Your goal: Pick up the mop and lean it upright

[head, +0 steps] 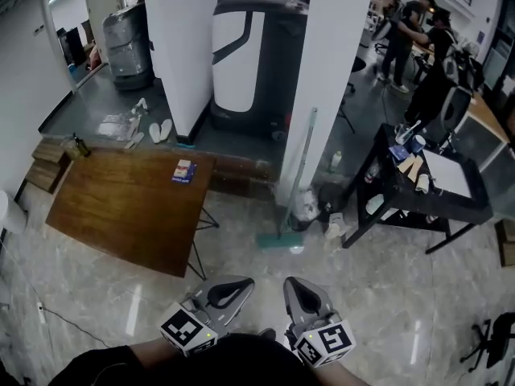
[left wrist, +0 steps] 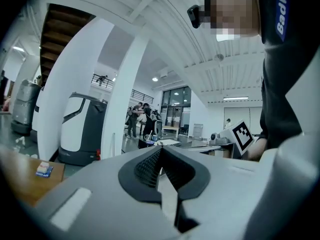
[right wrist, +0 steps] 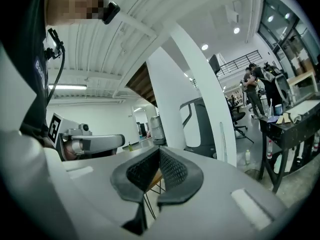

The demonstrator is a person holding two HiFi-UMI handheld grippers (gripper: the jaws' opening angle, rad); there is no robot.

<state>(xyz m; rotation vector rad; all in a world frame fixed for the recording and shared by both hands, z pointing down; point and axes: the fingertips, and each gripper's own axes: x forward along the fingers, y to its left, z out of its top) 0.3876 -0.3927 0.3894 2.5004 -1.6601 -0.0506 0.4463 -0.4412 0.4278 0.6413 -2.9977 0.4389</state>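
At the bottom of the head view, close to the person's body: left gripper (head: 233, 288), jaws pressed together, nothing between them. Right gripper (head: 299, 292) likewise closed and empty. Both are well apart from the mop (head: 298, 175), which stands across the floor with its handle leaning upright on the pillar (head: 330, 71) and its teal head (head: 280, 240) on the tiles.

Step, as judged: mop already leant, no grasp in hand, task seemingly complete or not under way. Next move, if any: check that the handle rests steady.

Hard to make out: where the handle's top meets the pillar, and the clutter (head: 306, 206) beside the mop's foot. Gripper bodies are cut off by the frame edge.
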